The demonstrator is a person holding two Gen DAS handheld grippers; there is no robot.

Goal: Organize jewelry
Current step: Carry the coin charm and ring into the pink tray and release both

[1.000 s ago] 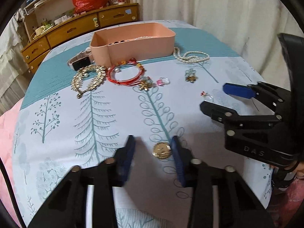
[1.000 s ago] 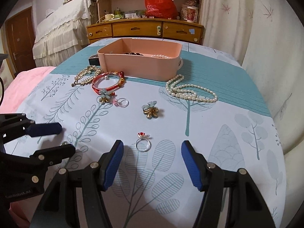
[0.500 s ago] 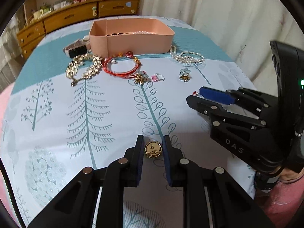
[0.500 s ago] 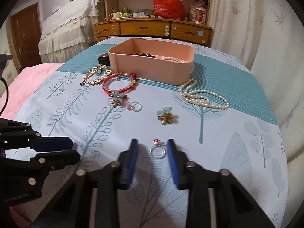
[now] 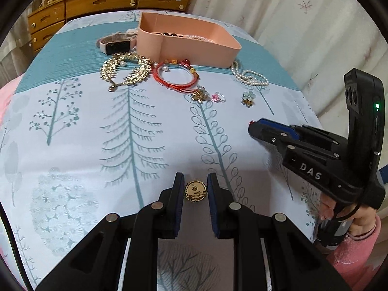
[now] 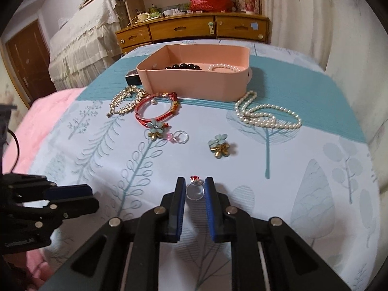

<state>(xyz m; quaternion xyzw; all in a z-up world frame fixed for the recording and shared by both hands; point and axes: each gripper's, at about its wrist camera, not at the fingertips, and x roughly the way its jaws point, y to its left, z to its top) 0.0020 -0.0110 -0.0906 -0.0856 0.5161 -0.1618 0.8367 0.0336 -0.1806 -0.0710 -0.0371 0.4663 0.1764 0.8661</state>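
Observation:
My left gripper point(image 5: 195, 189) is shut on a round gold pendant point(image 5: 195, 191), held between its blue pads. My right gripper point(image 6: 194, 190) is shut on a silver ring with a red stone point(image 6: 194, 189); it shows from the side in the left wrist view point(image 5: 254, 127). A pink tray point(image 6: 194, 82) at the back holds dark beads point(image 6: 181, 67) and a pearl bracelet point(image 6: 224, 67). On the cloth lie a gold leaf necklace point(image 5: 125, 71), a red bracelet point(image 5: 175, 76), a pearl necklace point(image 6: 266, 115), two flower earrings point(image 6: 218, 145) point(image 6: 156, 129) and a pink-stone ring point(image 6: 180, 137).
A pink smartwatch point(image 5: 116, 44) lies left of the tray. The leaf-print tablecloth point(image 5: 72, 145) covers the table. A wooden dresser point(image 6: 194, 29) stands behind it, curtains point(image 6: 315, 12) hang to the right and a pink blanket point(image 6: 41, 126) lies at the left.
Both grippers closed from wide open: the left onto the gold pendant, the right onto the red-stone ring. Both now sit a little higher with their pieces.

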